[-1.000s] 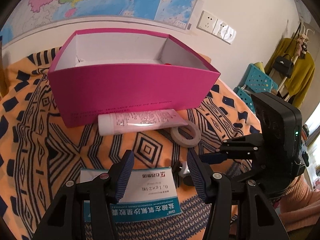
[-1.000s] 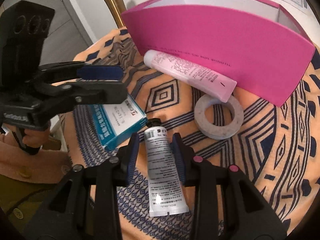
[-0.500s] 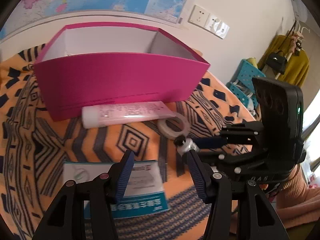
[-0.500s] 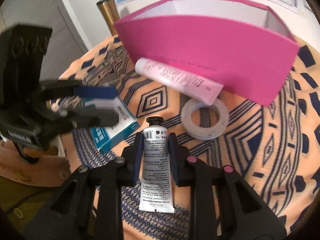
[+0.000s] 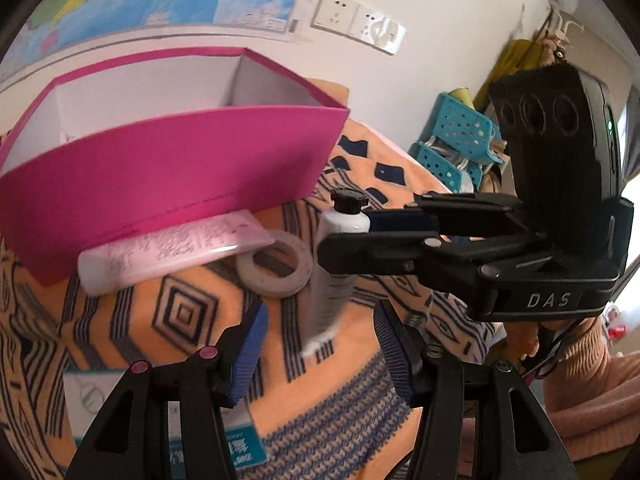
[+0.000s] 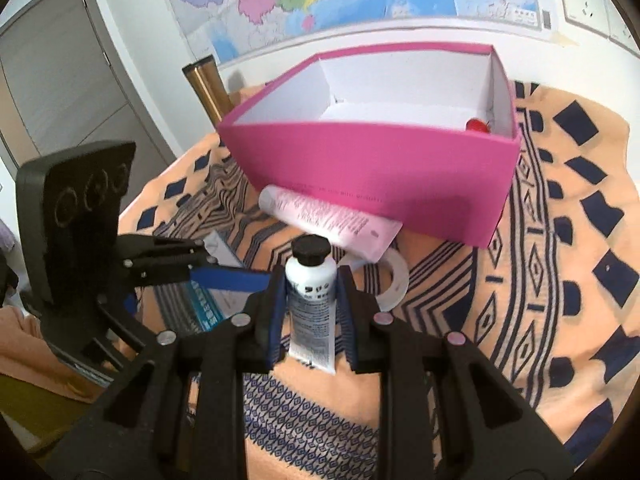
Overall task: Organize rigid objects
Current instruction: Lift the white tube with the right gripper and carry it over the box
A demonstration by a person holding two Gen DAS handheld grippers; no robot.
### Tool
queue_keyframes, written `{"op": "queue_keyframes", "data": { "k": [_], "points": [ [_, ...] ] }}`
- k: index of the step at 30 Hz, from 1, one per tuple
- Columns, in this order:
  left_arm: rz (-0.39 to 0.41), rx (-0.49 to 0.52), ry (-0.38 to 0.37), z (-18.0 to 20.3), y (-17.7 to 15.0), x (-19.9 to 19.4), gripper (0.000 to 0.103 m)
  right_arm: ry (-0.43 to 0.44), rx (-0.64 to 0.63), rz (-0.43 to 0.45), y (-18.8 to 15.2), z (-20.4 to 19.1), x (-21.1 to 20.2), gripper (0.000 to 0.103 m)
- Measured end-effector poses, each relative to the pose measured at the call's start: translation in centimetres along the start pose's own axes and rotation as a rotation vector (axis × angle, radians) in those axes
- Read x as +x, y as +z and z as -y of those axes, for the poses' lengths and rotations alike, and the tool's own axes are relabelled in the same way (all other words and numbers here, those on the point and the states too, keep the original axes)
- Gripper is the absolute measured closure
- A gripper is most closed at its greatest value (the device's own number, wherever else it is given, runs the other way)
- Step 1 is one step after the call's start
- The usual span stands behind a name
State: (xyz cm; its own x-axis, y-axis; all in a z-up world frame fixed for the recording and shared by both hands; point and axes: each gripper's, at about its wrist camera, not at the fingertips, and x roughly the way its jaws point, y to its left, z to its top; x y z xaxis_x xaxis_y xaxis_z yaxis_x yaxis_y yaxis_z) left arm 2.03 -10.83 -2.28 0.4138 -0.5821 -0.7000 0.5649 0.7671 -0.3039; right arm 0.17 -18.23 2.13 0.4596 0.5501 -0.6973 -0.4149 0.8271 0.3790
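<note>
R claw [image 6: 311,304] pinched small white tube [image 6: 311,300], cap fwd.
Pink box [image 6: 372,168] lay ahead past desk centre; L claw [image 5: 316,354] spread, empty, so R nearer.

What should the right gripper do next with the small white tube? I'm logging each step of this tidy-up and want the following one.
Probably carry it forward and over the near wall of the pink box, then let go inside. The right gripper has just closed on the white tube and holds it clear of the blanket, cap pointing toward the box, which stands open-topped just ahead.
</note>
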Motion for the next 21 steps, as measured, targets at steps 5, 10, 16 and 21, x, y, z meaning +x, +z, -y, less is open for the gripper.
{"op": "queue_keyframes", "data": {
  "k": [5,10,16,21],
  "points": [
    [0.018,0.014,0.017,0.3,1.3,0.1,0.052,0.003,-0.004,0.039,1.1,-0.3,-0.8,0.076],
    [0.05,0.042,0.032,0.6,2.9,-0.5,0.064,0.001,-0.023,0.072,2.7,-0.4,-1.5,0.076],
    [0.117,0.094,0.046,1.4,5.6,-1.8,0.071,-0.008,-0.059,0.127,5.1,-0.5,-2.9,0.076],
    [0.151,0.105,0.052,1.4,8.2,-2.2,0.071,-0.009,-0.073,0.162,7.5,-0.1,-3.7,0.076]
  ]
}}
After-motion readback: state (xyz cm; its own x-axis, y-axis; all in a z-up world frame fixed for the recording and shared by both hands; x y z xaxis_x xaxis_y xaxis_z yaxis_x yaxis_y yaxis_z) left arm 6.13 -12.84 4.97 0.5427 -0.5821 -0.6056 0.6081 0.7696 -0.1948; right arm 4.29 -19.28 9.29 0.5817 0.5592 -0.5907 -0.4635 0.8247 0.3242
